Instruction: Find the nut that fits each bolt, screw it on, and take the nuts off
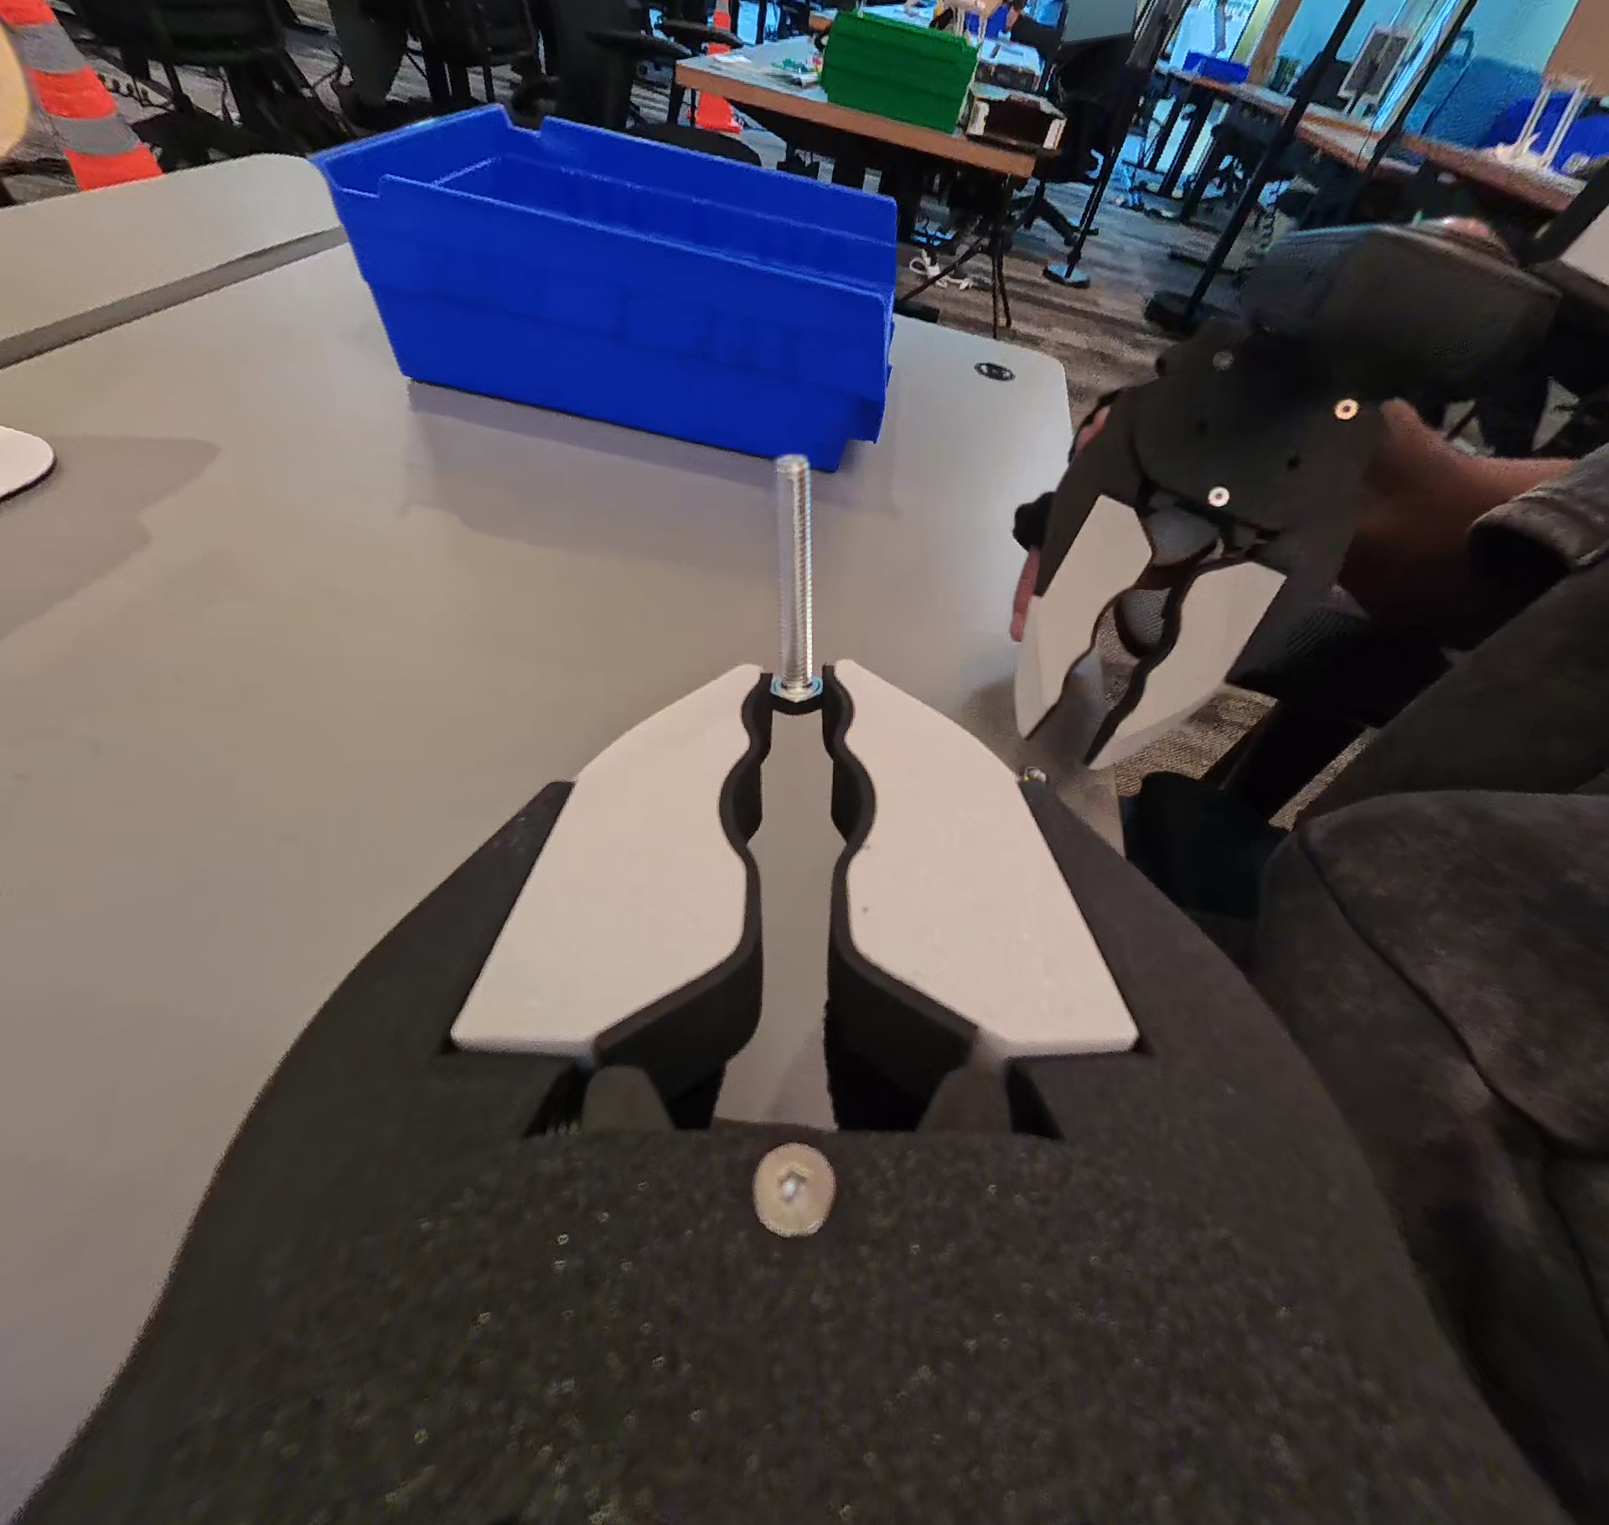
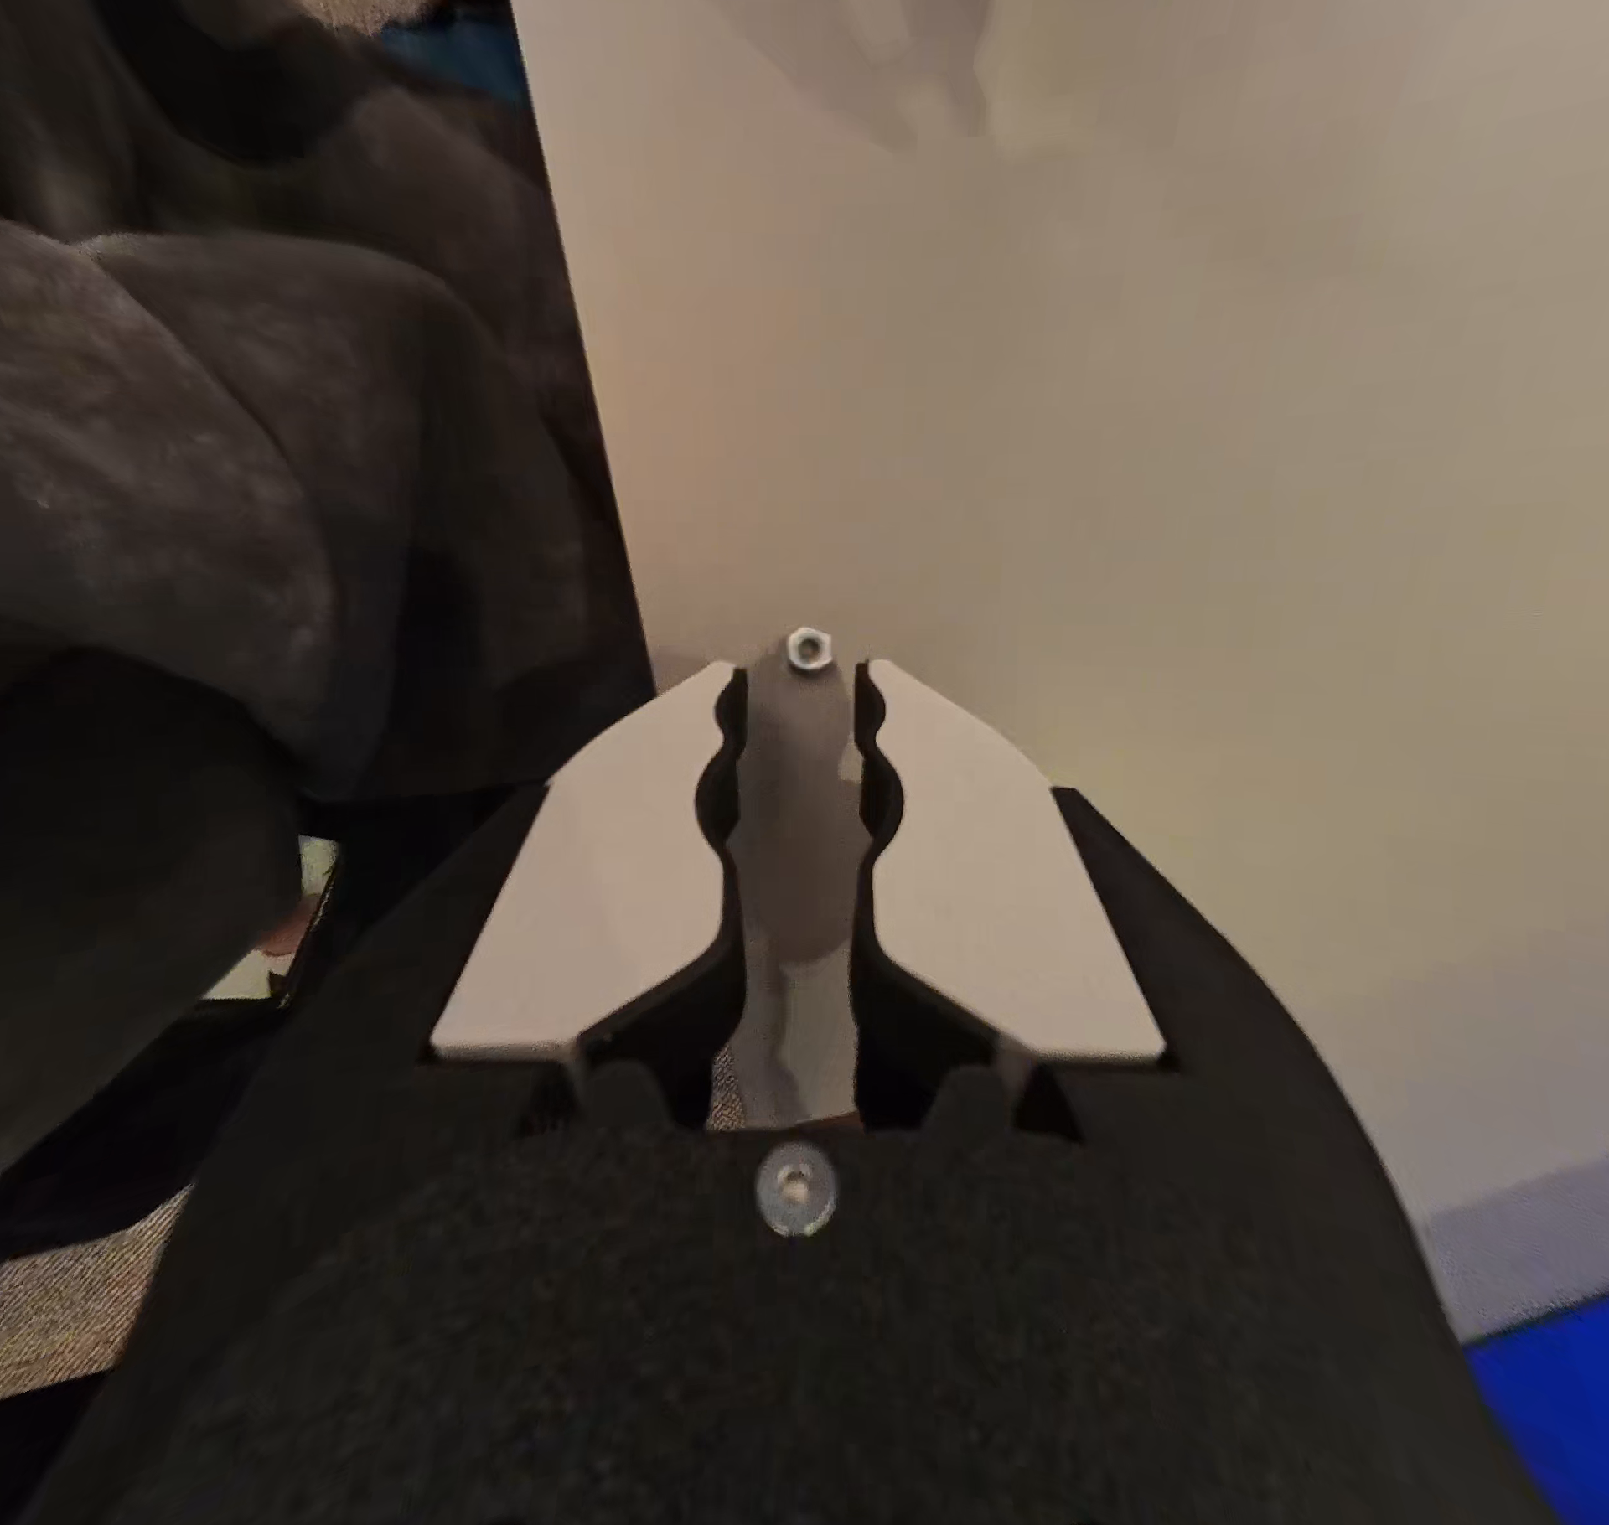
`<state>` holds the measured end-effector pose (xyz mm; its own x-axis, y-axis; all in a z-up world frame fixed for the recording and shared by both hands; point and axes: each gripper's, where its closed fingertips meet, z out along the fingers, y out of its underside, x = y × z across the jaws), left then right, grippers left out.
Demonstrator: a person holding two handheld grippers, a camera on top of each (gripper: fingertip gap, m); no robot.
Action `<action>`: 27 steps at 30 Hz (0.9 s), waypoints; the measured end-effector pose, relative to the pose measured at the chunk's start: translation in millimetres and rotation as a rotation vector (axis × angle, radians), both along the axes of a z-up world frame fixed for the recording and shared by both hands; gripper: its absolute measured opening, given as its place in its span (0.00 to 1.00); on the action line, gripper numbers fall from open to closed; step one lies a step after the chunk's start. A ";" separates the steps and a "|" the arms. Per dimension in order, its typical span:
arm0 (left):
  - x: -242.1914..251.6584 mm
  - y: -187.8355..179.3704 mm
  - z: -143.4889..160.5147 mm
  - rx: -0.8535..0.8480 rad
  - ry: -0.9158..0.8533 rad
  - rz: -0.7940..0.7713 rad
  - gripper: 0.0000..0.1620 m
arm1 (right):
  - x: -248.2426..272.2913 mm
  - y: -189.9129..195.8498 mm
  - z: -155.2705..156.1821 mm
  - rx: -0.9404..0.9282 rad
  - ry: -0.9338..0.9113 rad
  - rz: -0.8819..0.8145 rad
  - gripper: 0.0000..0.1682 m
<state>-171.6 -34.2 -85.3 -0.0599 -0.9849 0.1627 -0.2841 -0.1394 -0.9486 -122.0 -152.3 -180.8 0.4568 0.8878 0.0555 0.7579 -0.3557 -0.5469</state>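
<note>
Left gripper: fingers clenched on bolt head, shank upright over desk | Right gripper: fingers released, hex nut lying just ahead near desk edge | Progress: bolt bare; nut pickup, threading, removal outstanding.

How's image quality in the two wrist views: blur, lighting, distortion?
Left wrist view: sharp near the left gripper and the bolt clamped by its head; right gripper motion-blurred; fisheye bends the table edge and blue bin. Right wrist view: dim, warm-tinted, soft; the nut just past the open right gripper is readable, and a soft shadow darkens the table between the fingers.
</note>
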 end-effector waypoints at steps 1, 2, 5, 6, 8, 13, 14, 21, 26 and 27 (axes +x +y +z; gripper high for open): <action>1.7 -1.4 -1.2 0.008 0.007 -0.004 0.06 | -1.0 -0.1 -2.7 -0.003 -0.011 0.001 0.14; 3.2 -3.0 -1.9 0.010 0.012 -0.012 0.06 | -1.6 1.9 -3.7 0.002 -0.023 0.002 0.13; 5.9 -6.3 -0.6 0.012 0.013 -0.030 0.06 | -4.4 7.8 -3.7 -0.004 -0.062 0.021 0.12; 6.1 -7.1 -0.5 0.016 0.016 -0.035 0.06 | -5.6 8.9 -4.5 -0.013 -0.074 0.032 0.12; 6.1 -8.0 -0.8 0.024 0.020 -0.040 0.06 | -6.6 9.3 -8.7 -0.046 -0.099 0.048 0.12; 4.8 -11.8 -4.7 0.029 0.037 -0.060 0.06 | -7.1 5.0 -13.3 -0.131 -0.084 0.057 0.06; 4.6 -12.6 -6.1 0.029 0.042 -0.063 0.06 | -5.4 5.2 -13.3 -0.133 -0.092 0.058 0.06; 2.5 -25.1 -7.9 -0.006 0.051 -0.138 0.06 | -10.9 38.4 58.5 0.077 0.103 0.126 0.06; 2.4 -42.3 -10.5 0.004 0.084 -0.239 0.06 | -32.9 73.3 147.3 0.192 0.325 0.320 0.06; 2.5 -45.1 -10.8 0.006 0.089 -0.251 0.06 | -38.6 75.0 152.6 0.178 0.341 0.366 0.06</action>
<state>-169.1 -79.3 -96.1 -0.2884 -0.9419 0.1721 -0.3917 -0.0479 -0.9188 -160.5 -77.3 -28.2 0.1372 0.9830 0.1220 0.5837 0.0193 -0.8117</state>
